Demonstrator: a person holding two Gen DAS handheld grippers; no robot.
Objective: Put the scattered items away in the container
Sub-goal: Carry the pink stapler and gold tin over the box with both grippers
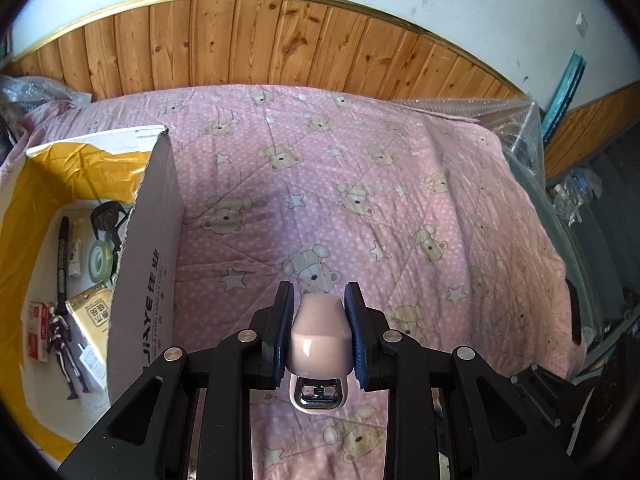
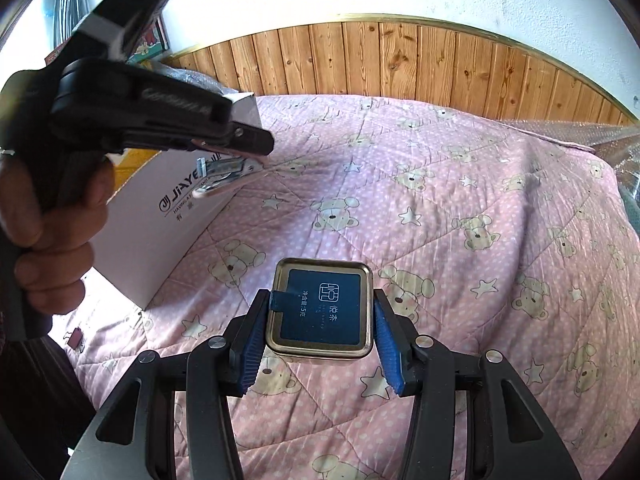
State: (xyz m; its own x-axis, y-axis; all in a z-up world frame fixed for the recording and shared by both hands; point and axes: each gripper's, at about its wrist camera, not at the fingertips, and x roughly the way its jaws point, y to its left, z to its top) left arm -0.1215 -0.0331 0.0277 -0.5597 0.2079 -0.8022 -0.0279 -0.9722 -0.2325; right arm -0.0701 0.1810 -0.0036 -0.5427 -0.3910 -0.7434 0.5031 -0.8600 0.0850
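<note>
Pink quilt (image 1: pixel 360 184) with bears and stars covers the bed, and most of it lies bare in both views. The cardboard box (image 1: pixel 148 240) stands at nine o'clock in the left wrist view, open at the top. Inside it I can see a black marker (image 1: pixel 63 252), a roll of tape (image 1: pixel 98 262), a small purple figure (image 1: pixel 64 344) and a few small packets, so a good share of the tidying looks done.

Two things are in hand. The left gripper (image 1: pixel 320 332) has its jaws closed on a pink stapler (image 1: pixel 320 340), held off the quilt just to the right of the box wall. In the right wrist view the same gripper sits at ten o'clock, level with the box's upper edge, with the hand (image 2: pixel 52 232) around its handle. The right gripper (image 2: pixel 320 320) has its jaws clamped on the sides of a square tin (image 2: pixel 322 308) with a dark blue label, at centre frame above the quilt.

What is left, as I judge it: both pieces must go into the box. A small dark clip-like thing (image 2: pixel 74 338) lies on the quilt at eight o'clock, too small to identify.
</note>
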